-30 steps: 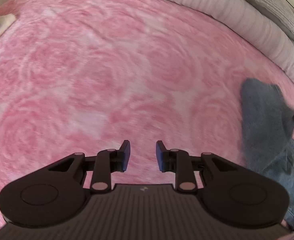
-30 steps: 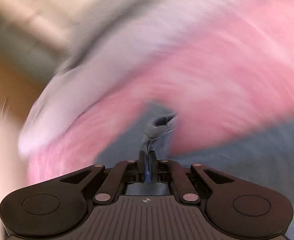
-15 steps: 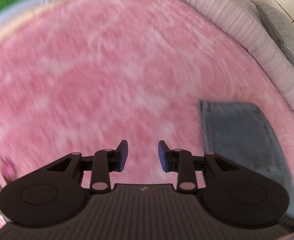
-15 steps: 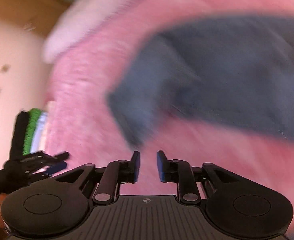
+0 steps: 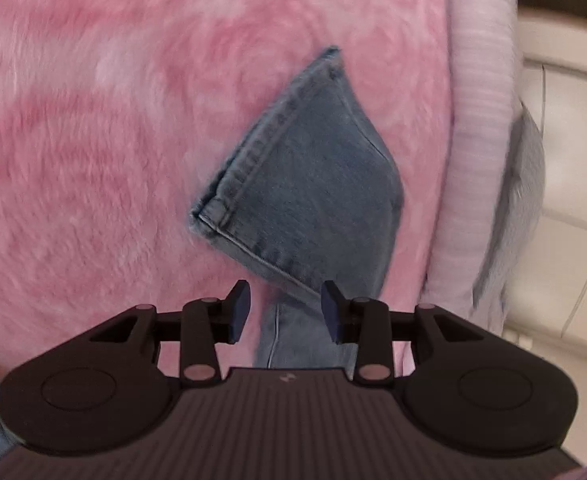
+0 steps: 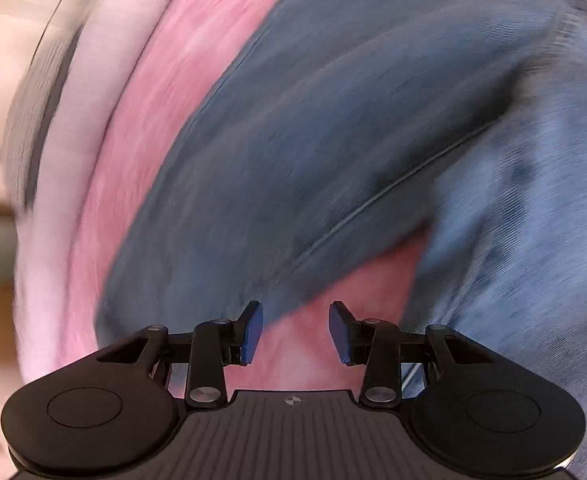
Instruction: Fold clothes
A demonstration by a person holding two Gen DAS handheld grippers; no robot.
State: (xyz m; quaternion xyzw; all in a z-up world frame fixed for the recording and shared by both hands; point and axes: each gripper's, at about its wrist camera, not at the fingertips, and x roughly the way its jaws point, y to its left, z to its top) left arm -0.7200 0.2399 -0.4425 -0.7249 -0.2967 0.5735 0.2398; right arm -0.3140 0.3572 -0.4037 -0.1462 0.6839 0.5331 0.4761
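Blue jeans point(image 5: 317, 184) lie on the pink fluffy blanket point(image 5: 93, 140). In the left wrist view a leg end with its stitched hem points up and left, folded over a lower layer. My left gripper point(image 5: 285, 308) is open and empty, just above the near hem edge. In the blurred right wrist view the jeans point(image 6: 333, 128) fill most of the frame, with a seam running diagonally. My right gripper point(image 6: 296, 330) is open and empty, over a pink gap point(image 6: 333, 280) between two denim parts.
A pale ribbed bolster point(image 5: 477, 120) edges the blanket at the right in the left wrist view, with a cream panelled surface point(image 5: 565, 160) beyond. The same bolster point(image 6: 93, 120) shows at the left in the right wrist view.
My right gripper let go of the denim it was shut on and now stands open. Both grippers swung over the jeans; the left one now faces the leg hem.
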